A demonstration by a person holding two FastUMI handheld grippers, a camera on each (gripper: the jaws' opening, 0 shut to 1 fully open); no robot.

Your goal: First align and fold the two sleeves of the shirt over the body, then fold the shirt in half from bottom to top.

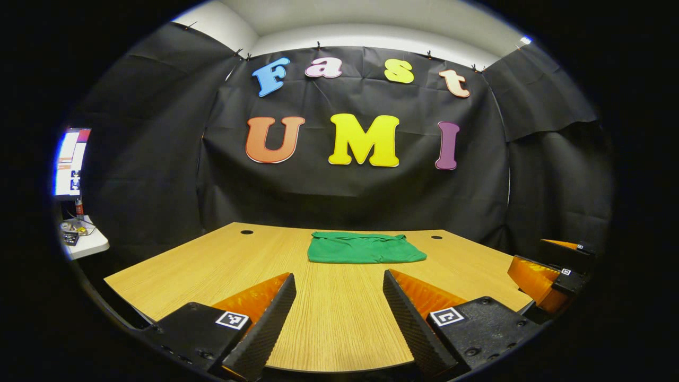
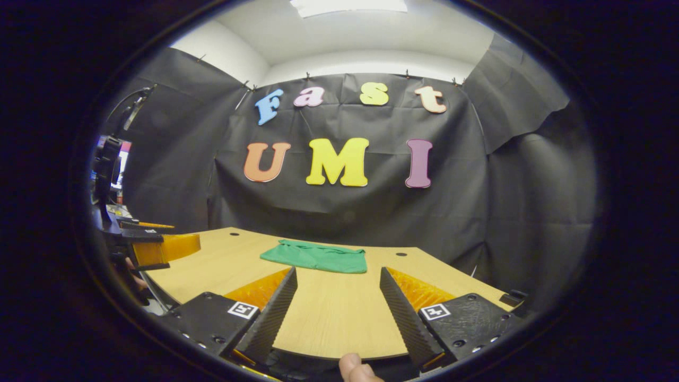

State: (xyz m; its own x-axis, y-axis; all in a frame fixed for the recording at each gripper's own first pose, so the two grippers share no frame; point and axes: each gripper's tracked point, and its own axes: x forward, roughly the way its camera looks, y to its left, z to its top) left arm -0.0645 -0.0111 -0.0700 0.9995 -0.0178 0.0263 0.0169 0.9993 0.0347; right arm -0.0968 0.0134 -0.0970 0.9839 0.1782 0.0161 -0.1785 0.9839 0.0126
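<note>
A green shirt [image 1: 365,248] lies folded into a compact rectangle at the far middle of the wooden table [image 1: 212,270]; the right gripper view has the same shirt [image 2: 317,257] on the table [image 2: 339,313]. My left gripper [image 1: 339,318] is open over the near table edge, well short of the shirt, nothing between its fingers. My right gripper [image 2: 337,318] is also open and empty at the near edge. The right gripper [image 1: 551,270] appears at the right of the left gripper view, and the left gripper [image 2: 154,246] at the left of the right gripper view.
Two cable holes [image 1: 246,232] [image 1: 436,237] mark the table's far side. A small side table with a lit screen [image 1: 71,164] stands at the far left. A fingertip [image 2: 354,367] shows at the bottom of the right gripper view.
</note>
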